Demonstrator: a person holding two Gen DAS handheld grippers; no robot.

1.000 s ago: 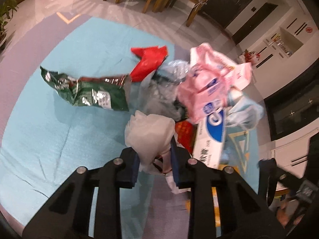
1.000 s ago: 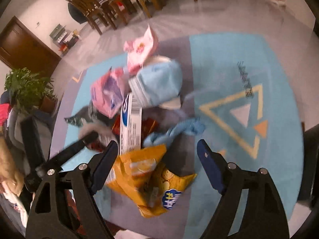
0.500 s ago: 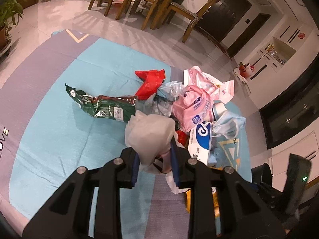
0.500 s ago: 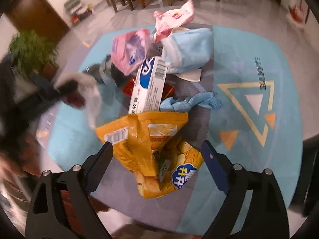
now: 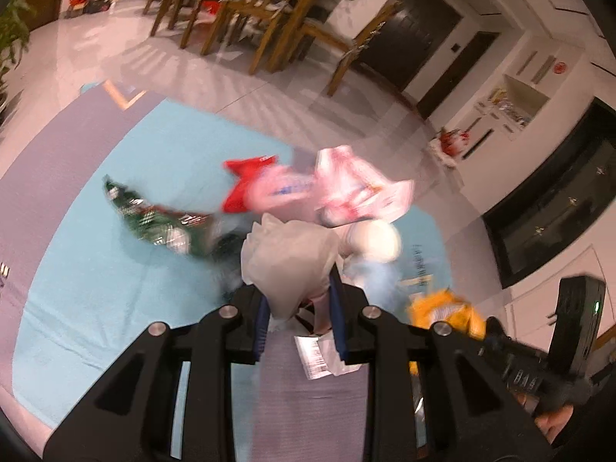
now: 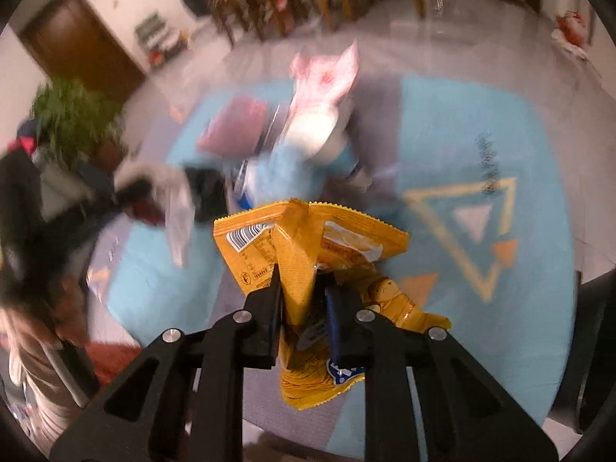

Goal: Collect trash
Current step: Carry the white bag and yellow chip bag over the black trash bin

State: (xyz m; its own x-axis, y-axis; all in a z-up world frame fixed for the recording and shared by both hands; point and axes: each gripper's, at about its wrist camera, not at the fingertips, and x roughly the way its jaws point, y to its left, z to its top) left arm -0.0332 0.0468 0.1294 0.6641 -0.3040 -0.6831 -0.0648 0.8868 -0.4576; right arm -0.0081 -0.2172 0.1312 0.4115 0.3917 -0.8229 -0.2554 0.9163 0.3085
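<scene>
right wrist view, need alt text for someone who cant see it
The right gripper is closing on a crumpled yellow chip bag pinched between its black jaws, above a blue rug with a yellow triangle pattern. Beyond the bag lies a blurred pile of pink and pale blue wrappers; wooden chairs and a potted plant stand in the background.

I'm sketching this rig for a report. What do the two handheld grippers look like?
Both the left gripper and the right gripper are matte black, angular frames with triangular cutouts, silver round bolts at the joints, and blue pads lining the inner fingers. No cables visible.
</scene>
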